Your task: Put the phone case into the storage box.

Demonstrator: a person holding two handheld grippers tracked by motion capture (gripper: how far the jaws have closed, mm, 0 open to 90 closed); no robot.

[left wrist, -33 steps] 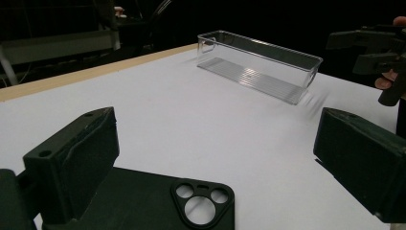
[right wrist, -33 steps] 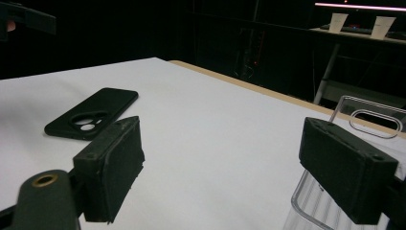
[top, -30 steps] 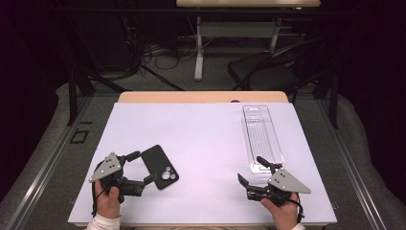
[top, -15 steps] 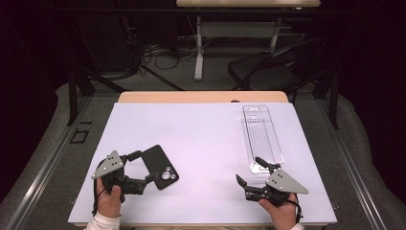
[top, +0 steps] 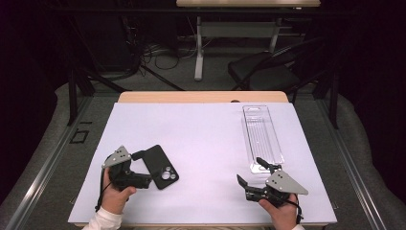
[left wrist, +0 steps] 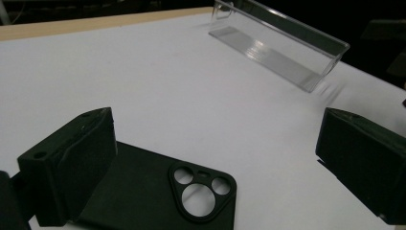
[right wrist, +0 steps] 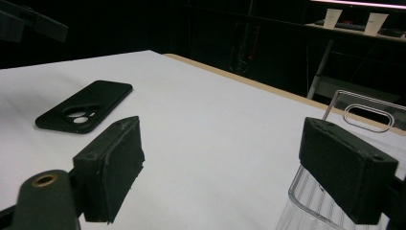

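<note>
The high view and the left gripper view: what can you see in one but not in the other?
In the high view alone: the person's hands, the right hand-held gripper with open jaws, a chair and cables on the floor behind the table. In the left gripper view alone: a close look at the black phone case's round camera holes, with the left hand-held gripper standing open, one jaw over the case. In both: the phone case, the clear plastic tray and the white table cover.

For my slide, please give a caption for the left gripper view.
Open left gripper reaching the black phone case; clear tray beyond.
</note>
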